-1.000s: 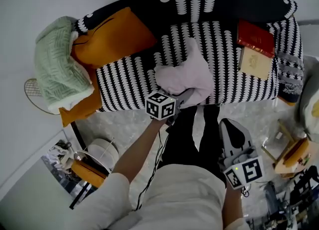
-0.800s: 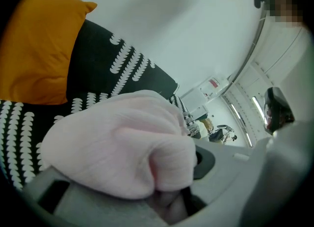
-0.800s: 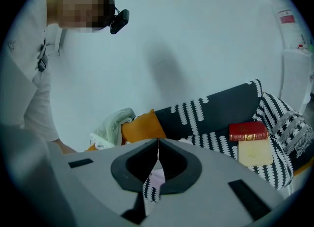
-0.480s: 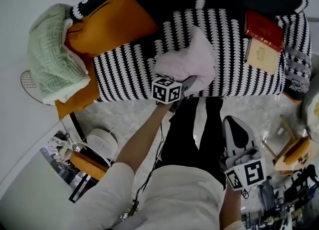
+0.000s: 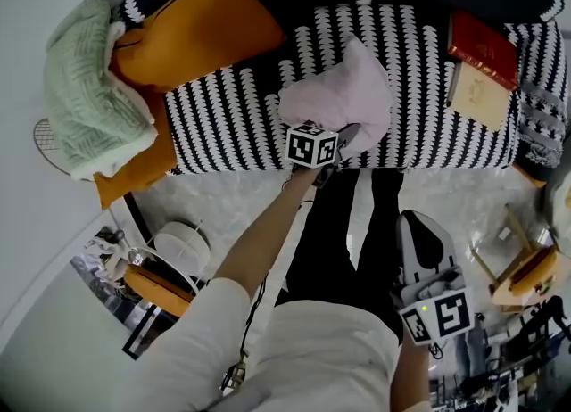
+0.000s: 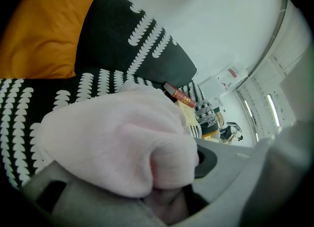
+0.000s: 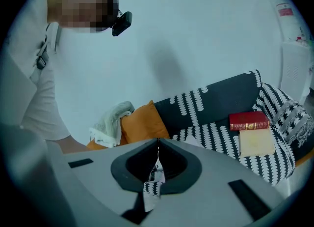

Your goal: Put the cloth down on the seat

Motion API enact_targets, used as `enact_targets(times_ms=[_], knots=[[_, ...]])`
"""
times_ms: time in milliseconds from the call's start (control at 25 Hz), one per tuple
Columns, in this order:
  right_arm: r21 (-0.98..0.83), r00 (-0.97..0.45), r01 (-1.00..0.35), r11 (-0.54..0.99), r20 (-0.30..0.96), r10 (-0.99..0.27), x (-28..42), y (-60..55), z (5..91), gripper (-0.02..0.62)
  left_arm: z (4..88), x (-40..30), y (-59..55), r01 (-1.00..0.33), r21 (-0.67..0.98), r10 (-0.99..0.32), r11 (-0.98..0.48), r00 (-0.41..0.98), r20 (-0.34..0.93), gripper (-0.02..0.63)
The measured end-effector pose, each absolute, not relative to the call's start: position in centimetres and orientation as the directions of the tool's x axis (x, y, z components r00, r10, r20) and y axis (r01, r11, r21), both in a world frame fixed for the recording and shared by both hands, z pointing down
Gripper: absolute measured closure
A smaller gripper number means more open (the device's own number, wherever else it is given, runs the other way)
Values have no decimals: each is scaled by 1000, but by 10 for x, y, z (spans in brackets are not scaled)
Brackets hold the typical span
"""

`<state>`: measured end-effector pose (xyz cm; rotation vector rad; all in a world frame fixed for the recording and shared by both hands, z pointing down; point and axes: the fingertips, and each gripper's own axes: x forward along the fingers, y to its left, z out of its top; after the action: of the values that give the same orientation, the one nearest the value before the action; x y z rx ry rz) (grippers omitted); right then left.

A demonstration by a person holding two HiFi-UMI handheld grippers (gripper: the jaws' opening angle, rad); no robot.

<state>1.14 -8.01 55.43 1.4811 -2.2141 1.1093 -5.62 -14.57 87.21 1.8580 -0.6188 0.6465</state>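
Lowering onto the striped seat [image 5: 241,116], the left gripper [image 5: 346,136] sits right at the front edge, still pinching the pink cloth [image 5: 343,98]. The cloth bunches between its jaws, which have just been easing apart. Beyond its tips there is bare seat. An orange cushion [image 5: 201,22] lies well off to its left and a red book [image 5: 482,40] well off to its right. The right gripper [image 5: 416,223] hangs low beside the person's legs, jaws closed on nothing. Since a second ago the cloth has settled further onto the seat.
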Motion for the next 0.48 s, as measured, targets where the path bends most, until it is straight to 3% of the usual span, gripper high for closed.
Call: enact_targets(times_ms=[480], knots=[[-451, -435, -877, 165, 600, -672, 14, -70, 560, 586, 911, -48, -153, -738, 627, -110, -252, 665, 739, 319]])
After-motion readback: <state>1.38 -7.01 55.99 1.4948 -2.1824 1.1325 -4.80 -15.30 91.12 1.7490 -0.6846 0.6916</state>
